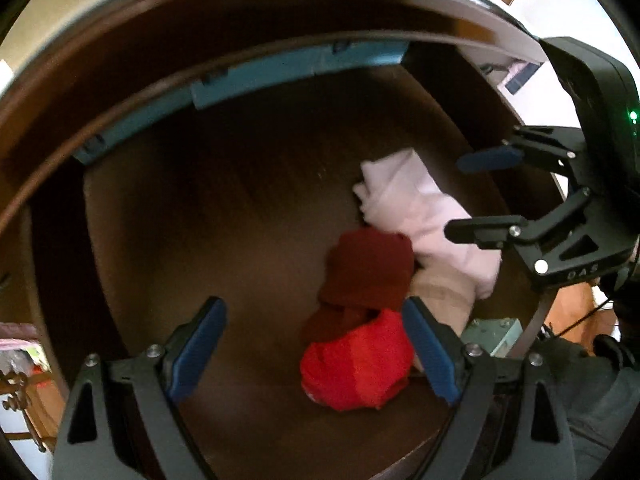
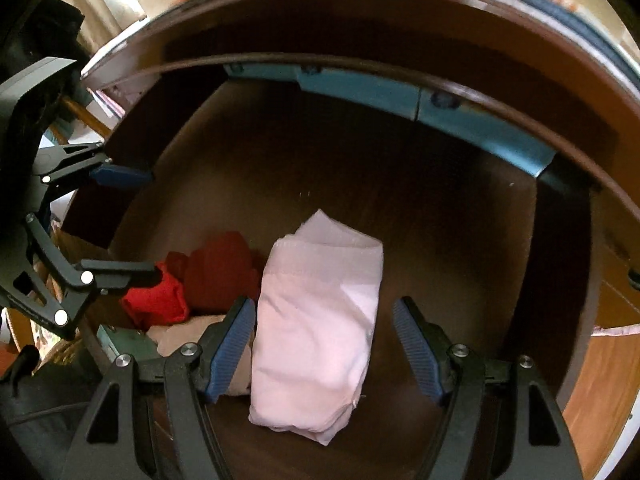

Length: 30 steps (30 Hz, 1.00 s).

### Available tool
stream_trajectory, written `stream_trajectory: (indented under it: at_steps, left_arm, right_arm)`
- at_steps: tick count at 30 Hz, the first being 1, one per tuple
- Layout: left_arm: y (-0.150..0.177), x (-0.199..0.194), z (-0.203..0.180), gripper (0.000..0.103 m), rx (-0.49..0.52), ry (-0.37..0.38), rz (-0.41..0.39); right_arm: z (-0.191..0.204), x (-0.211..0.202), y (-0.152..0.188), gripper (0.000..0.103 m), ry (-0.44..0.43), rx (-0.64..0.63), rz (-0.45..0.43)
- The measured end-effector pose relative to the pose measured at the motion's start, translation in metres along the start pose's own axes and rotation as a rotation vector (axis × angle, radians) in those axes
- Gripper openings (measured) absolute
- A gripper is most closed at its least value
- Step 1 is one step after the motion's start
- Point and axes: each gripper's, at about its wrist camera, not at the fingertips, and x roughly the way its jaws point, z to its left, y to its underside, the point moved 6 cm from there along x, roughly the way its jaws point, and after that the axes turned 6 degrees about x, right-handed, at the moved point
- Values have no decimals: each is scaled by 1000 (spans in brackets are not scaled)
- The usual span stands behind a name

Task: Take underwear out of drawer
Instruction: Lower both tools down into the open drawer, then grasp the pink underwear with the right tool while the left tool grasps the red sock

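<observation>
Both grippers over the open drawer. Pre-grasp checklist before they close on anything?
1. Drawer open, contents reachable: ok.
2. Left gripper open and empty: ok.
3. Right gripper open and empty: ok.
4. Right gripper lined up on a garment: ok, the pale pink folded garment lies between its fingers, pads not pressing.
5. Left gripper lined up on a garment: partly ok, the bright red garment sits close to its right finger, off centre.
6. Garments separable: cannot tell, the bright red, dark red and beige pieces are bunched together.
</observation>
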Motion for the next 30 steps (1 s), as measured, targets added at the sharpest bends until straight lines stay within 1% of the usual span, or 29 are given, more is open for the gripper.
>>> stream_trajectory:
  at_steps: [4,6,11,18,25,30]
  left_arm:
    - [7,9,-2,91,-33,62,59]
    - [8,11,-2,91,-43,70,85]
    - [13,18,-2,91,-56,103,148]
    - [13,32,-1,92,-82,130,200]
    - [8,46,1,92,-142,173,262]
    - [6,53,-2,90,-131,165,291]
  right_arm:
    - [1,11,4,74,-21,16,58]
    - [1,15,3,74,-12,16,76]
    - [4,23,4,74,-19,17,116]
    - [4,34,1,74,-37,21,168]
    - [5,44,1,74,-70,37,231]
    - [5,49,0,74,-78,36,256]
